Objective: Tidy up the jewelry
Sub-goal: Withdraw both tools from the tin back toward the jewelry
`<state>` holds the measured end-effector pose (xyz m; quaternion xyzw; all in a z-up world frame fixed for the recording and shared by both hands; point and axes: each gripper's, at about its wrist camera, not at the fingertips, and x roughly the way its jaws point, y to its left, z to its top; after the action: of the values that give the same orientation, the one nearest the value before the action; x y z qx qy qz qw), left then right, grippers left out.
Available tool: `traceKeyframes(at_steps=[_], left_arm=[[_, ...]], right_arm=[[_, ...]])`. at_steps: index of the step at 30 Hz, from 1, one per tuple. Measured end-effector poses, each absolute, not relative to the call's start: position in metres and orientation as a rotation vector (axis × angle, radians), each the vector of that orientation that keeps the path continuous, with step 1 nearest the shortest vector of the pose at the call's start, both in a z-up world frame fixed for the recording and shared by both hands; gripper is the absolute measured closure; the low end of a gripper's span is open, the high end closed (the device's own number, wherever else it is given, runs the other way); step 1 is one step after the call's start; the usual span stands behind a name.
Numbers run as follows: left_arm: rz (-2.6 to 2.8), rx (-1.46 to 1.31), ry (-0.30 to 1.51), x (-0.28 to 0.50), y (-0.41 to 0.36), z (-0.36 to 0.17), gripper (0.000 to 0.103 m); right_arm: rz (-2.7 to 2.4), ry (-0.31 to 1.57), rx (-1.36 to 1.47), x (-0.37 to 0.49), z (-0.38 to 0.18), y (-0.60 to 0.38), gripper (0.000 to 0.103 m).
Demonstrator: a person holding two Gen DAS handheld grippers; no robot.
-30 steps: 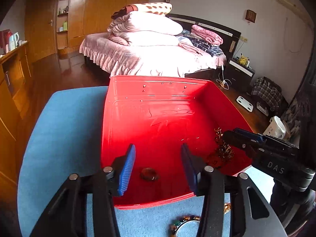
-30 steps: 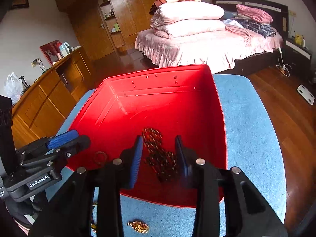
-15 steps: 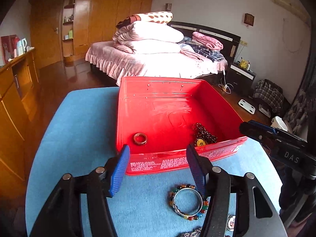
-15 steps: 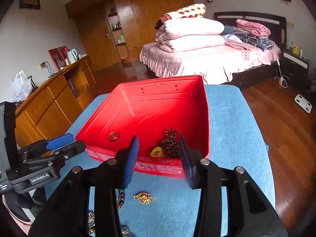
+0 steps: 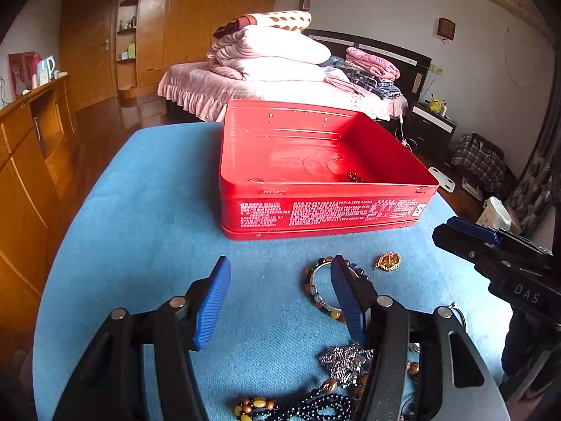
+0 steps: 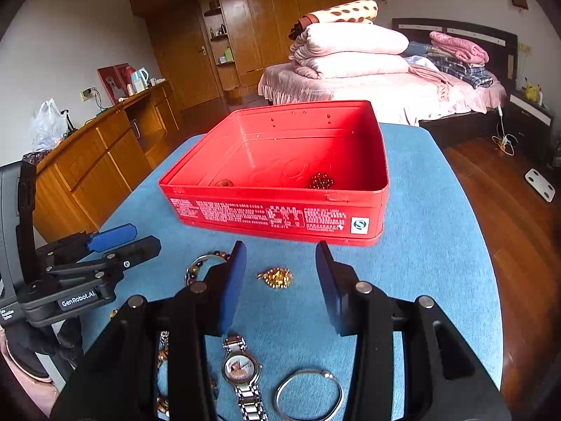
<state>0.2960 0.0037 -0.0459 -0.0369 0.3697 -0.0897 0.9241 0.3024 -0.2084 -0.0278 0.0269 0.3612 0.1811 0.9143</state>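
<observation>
A red tin box (image 5: 326,210) (image 6: 280,215) stands open on the blue table. Inside lie a dark red bead string (image 6: 320,180) and a ring (image 6: 224,183). In front of the box lie a gold brooch (image 6: 277,277) (image 5: 387,261), a multicoloured bead bracelet (image 5: 317,289), a silver watch (image 6: 242,368), a silver bangle (image 6: 308,394), a sparkly silver piece (image 5: 345,363) and dark bead strings (image 5: 315,407). My left gripper (image 5: 280,298) is open and empty, its right finger over the bead bracelet. My right gripper (image 6: 280,280) is open and empty, above the gold brooch.
The blue table (image 5: 147,231) ends at a rounded edge on the left and right. A wooden cabinet (image 6: 94,165) stands to the left, a bed (image 6: 368,84) behind the box. Wooden floor (image 6: 508,189) lies to the right.
Both grippers have pulled back from over the box toward the near side of the table. The dark red bead string now lies in the box, released from the right gripper.
</observation>
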Motion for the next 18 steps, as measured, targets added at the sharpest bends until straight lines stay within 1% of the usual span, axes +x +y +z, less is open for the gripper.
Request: traceKeyframes(at_steps=[7, 13, 18], left_arm=[[-0.184, -0.074, 0.769, 0.285, -0.004, -0.059, 0.040], [-0.179, -0.069, 0.830, 0.297, -0.009, -0.076, 0.039], [-0.155, -0.070, 0.829, 0.297, -0.005, -0.077, 0.038]], right_arm=[[0.370, 0.778, 0.063, 0.301, -0.041, -0.206, 0.062], [0.352, 0.862, 0.097, 0.317, -0.062, -0.200, 0.062], [0.340, 0.905, 0.132, 0.327, -0.070, -0.200, 0.062]])
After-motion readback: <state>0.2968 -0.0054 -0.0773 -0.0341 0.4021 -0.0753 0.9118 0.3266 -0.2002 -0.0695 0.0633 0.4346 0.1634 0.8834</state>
